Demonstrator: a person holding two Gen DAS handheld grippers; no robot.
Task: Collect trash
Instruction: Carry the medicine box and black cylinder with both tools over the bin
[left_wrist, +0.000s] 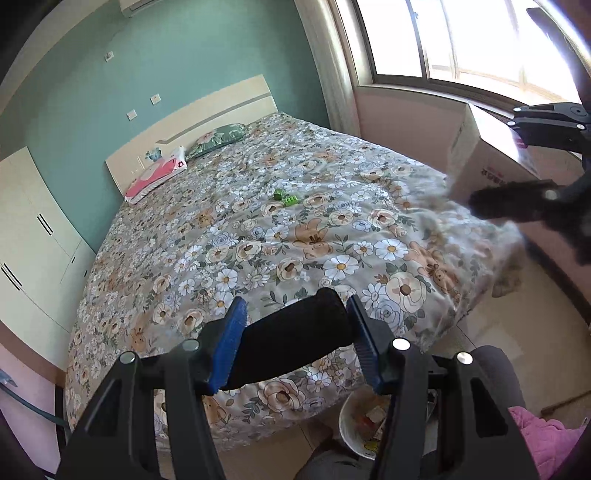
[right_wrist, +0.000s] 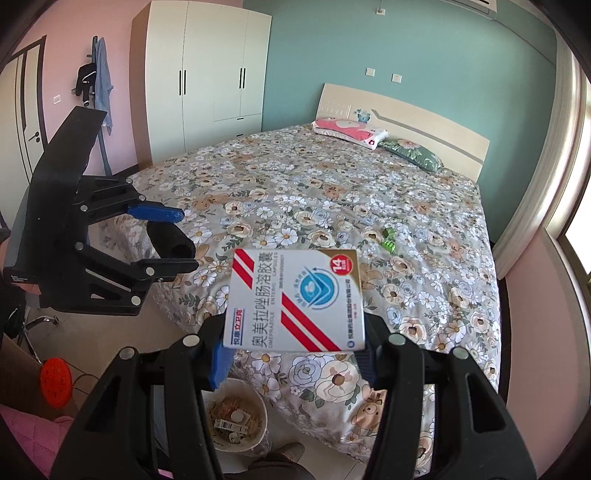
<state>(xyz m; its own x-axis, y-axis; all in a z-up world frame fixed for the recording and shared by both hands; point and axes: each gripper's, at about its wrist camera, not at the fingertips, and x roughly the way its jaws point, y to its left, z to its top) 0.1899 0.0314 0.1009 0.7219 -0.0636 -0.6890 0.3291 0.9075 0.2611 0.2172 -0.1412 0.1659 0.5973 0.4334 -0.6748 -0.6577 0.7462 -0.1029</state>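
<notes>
My left gripper (left_wrist: 295, 325) is shut on a black foam tube (left_wrist: 291, 339) and holds it above the foot of the bed; it also shows in the right wrist view (right_wrist: 173, 236). My right gripper (right_wrist: 295, 350) is shut on a white medicine box (right_wrist: 295, 299) with red stripes, held over the bed's edge; the box also shows in the left wrist view (left_wrist: 487, 155). A round trash bin (right_wrist: 236, 417) with scraps inside stands on the floor below both grippers, and it shows in the left wrist view (left_wrist: 365, 424) too. Green toy bricks (left_wrist: 286, 197) lie mid-bed.
The bed with its floral cover (left_wrist: 258, 229) fills the room's middle. Two pillows (right_wrist: 351, 133) lie at the headboard. A white wardrobe (right_wrist: 207, 74) stands left of the bed, a window (left_wrist: 461, 40) on the other side. A red round object (right_wrist: 55, 376) lies on the floor.
</notes>
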